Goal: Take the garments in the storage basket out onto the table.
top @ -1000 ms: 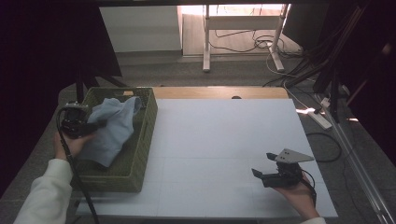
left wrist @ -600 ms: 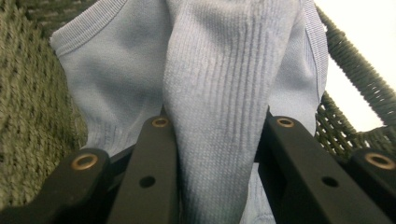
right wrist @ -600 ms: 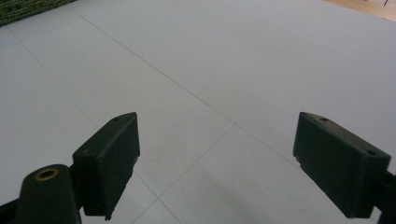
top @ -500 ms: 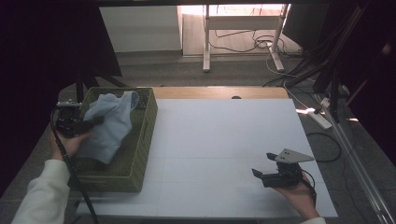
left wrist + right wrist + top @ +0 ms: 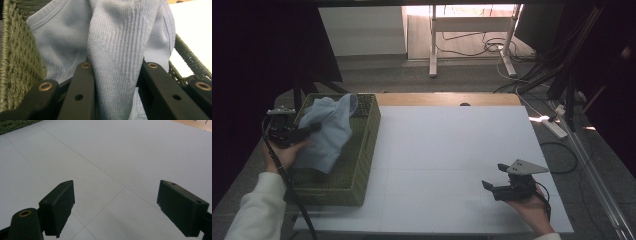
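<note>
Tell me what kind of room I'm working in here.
Probably a lab or recording workspace, not a home: a table with a plain white top, loose cables on the floor behind it, and a bare metal stand. A woven basket holds the blue garment.

Dark room, white-topped table (image 5: 452, 150), grey floor (image 5: 412, 75) with cables (image 5: 472, 47) and what seems a white stand (image 5: 469, 30) in bright light

High view: fixed above person's side, faces forward and down, takes in whole white table (image 5: 452, 165), green basket (image 5: 357, 165) at left, floor beyond.
Left gripper view: rides on left gripper (image 5: 304, 132), very near, looks along jaws into blue cloth (image 5: 117, 50) and basket wall (image 5: 17, 57).
Right gripper view: rides on right gripper (image 5: 493, 179), low, looks across table (image 5: 120, 157) toward basket corner (image 5: 15, 126).
All views share basket and table.
</note>
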The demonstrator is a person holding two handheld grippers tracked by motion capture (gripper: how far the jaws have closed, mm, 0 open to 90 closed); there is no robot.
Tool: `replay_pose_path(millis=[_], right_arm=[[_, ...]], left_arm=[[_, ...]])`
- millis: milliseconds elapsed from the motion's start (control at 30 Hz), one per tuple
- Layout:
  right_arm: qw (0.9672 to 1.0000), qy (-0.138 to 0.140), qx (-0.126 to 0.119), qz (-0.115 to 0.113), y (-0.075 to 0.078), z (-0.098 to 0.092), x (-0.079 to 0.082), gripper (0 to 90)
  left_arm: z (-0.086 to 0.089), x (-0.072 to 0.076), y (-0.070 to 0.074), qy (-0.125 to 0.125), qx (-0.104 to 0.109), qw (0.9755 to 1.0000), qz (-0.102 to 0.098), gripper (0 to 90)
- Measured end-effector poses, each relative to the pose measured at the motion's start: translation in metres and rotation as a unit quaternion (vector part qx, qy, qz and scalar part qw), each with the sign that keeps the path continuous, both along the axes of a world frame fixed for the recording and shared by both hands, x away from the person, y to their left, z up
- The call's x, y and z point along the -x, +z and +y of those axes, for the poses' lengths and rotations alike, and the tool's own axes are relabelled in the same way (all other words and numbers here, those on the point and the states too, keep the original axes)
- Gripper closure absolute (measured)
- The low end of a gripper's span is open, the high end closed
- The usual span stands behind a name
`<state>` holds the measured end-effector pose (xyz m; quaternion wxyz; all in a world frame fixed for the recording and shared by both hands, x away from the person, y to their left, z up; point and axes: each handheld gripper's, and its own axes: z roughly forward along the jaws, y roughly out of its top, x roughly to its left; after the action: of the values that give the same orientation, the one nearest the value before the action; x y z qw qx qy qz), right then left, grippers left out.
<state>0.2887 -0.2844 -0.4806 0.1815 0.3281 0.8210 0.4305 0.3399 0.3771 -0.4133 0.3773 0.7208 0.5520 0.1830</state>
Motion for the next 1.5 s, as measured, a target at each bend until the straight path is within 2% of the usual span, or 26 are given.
replay_pose_path(millis=[167,300,700,1033,1500], right_arm=[[1.0,0.002,0.001,0.001,0.0,0.0,0.0,15.0],[1.0,0.0,0.002,0.001,0.0,0.0,0.0,15.0],[1.0,-0.002,0.001,-0.001,0.0,-0.001,0.0,15.0],[1.0,-0.003,0.0,-0.002,0.0,-0.001,0.0,15.0],[1.0,-0.003,0.002,-0.001,0.0,-0.001,0.0,15.0]], left_arm=[[0.002,0.002,0.001,0.003,0.012,0.9999,-0.007,74.4],[0.002,0.004,0.003,0.005,0.011,0.9999,-0.011,74.4],[0.001,0.01,0.009,0.004,0.029,0.9991,-0.031,74.4],[0.002,0.013,0.016,0.006,0.035,0.9984,-0.044,74.4],[-0.003,0.015,0.027,0.005,0.053,0.9961,-0.071,74.4]])
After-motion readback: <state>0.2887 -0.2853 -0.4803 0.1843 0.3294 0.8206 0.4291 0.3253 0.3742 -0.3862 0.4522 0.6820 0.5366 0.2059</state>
